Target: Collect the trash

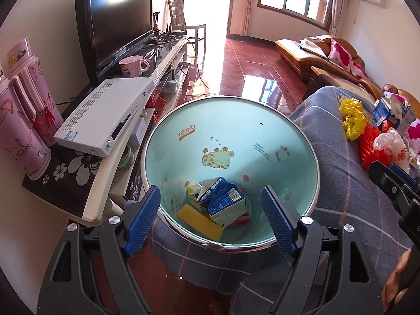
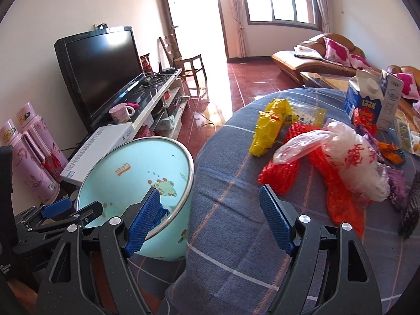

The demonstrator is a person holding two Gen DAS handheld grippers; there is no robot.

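Trash lies in two places: a crushed blue carton (image 1: 223, 199) sits at the bottom of the pale blue bin (image 1: 262, 120), and bags, among them a yellow bag (image 2: 270, 128), lie on the checked cloth (image 2: 236, 236). The left gripper (image 1: 211, 219) hangs tilted down over the bin mouth, jaws spread, empty. The right gripper (image 2: 208, 219) slants over the cloth, spread too, gripping nothing.

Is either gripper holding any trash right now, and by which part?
Nothing is held. The left gripper stands open over the pale blue bin; the right gripper is open above the grey checked tablecloth.
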